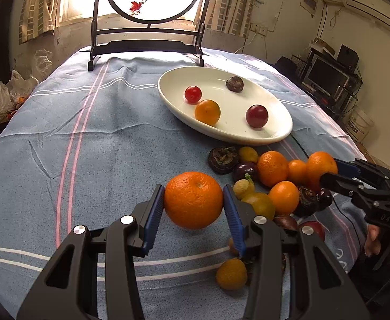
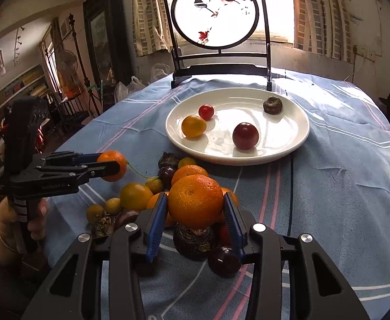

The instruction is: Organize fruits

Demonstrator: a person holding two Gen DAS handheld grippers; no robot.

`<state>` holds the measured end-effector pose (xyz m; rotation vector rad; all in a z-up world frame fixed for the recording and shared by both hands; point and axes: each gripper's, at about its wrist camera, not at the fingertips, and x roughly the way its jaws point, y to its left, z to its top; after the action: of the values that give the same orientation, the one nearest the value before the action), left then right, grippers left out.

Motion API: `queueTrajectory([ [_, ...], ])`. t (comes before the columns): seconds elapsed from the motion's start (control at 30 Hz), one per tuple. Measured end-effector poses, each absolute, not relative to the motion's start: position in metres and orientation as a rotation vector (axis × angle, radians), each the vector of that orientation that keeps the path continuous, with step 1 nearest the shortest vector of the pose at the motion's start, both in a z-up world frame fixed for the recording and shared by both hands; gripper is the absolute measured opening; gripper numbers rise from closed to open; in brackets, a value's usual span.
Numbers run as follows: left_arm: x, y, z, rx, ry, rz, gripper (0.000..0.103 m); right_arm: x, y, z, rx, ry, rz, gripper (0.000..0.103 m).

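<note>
You are mid-transfer: the tabletop carries a white plate holding four fruits, with the pile just short of it. Your left gripper has its jaws clamped on an orange, lifted beside the pile; your right gripper has its jaws clamped on another orange above the pile. Next, I judge, carry each to the plate's bare middle. Both are near-round, stem dimples facing up.
</note>
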<state>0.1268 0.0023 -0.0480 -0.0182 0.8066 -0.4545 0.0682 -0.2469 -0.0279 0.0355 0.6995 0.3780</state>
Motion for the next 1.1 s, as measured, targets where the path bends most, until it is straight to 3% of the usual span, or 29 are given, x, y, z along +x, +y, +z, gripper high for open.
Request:
queueTrajectory([
  [0.4,0.174,-0.068,0.008,0.039,0.744,-0.541,0.044,0.138,-0.327,0.012,0.175,0.647,0.307,0.043],
  [0.63,0.249,-0.115,-0.017,0.035,0.865,-0.536,0.044,0.211,-0.321,-0.014,0.177,0.734,0.289,0.043],
  [0.73,0.266,-0.123,-0.026,0.023,0.909,-0.522,0.045,0.224,-0.319,-0.019,0.198,0.721,0.304,0.051],
  [0.77,0.268,-0.122,-0.026,0.003,0.909,-0.528,0.046,0.223,-0.319,-0.018,0.203,0.707,0.293,0.062],
  [0.87,0.255,-0.114,-0.011,-0.006,0.848,-0.523,0.065,0.21,-0.321,-0.012,0.202,0.678,0.292,0.064],
  [0.9,0.247,-0.11,-0.005,0.003,0.823,-0.517,0.067,0.203,-0.321,-0.01,0.196,0.669,0.284,0.064],
  [1.1,0.181,-0.08,0.006,0.057,0.779,-0.554,0.067,0.141,-0.33,-0.016,0.219,0.663,0.302,0.064],
])
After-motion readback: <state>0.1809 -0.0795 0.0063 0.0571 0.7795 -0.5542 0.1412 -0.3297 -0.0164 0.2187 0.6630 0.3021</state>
